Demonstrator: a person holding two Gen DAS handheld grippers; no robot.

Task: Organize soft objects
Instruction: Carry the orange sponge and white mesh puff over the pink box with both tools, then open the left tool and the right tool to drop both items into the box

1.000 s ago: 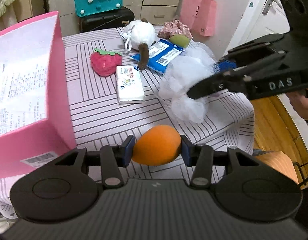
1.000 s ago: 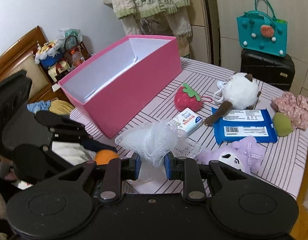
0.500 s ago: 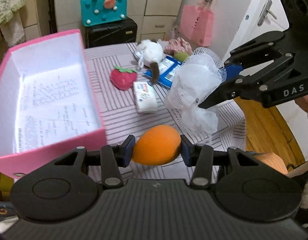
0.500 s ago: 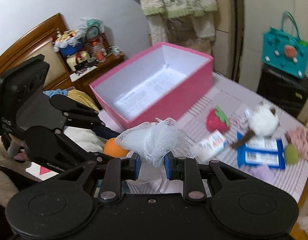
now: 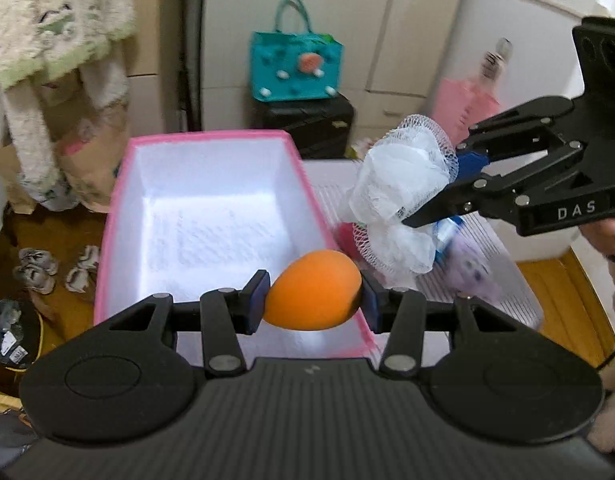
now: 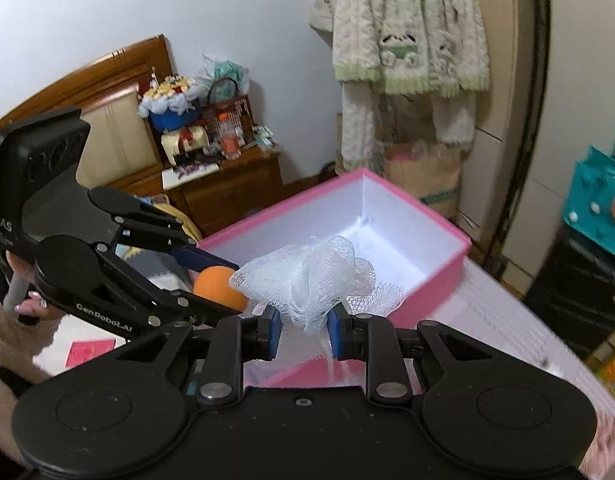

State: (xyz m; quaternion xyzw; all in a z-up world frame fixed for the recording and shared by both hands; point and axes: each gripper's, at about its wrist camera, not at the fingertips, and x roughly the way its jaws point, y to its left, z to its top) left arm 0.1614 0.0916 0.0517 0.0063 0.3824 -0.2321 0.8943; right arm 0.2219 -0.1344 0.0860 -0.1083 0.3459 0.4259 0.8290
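Left wrist: orange sponge [image 5: 313, 290] between gripper [image 5: 313, 300] pads.

Home bedroom: wooden headboard [image 6: 107, 92], hanging pajamas [image 6: 407, 32].

"DAS" stands in pale capitals on the black body of the right gripper [image 5: 439, 196], seen in the left wrist view — it sits well back from the fingers [image 5: 431, 216], near the holder's hand. In the right wrist view the left gripper [image 6: 223, 280] carries two marks: "DAS" on the side of its upright rear block, far behind its fingers, and "GenRobot.AI" along the lower linkage arm, partway back from the fingertips, its last letters partly cut off. The floor of the pink box [image 5: 307, 176] shows faint grey lines of print ahead of the left fingers — too blurred to read.
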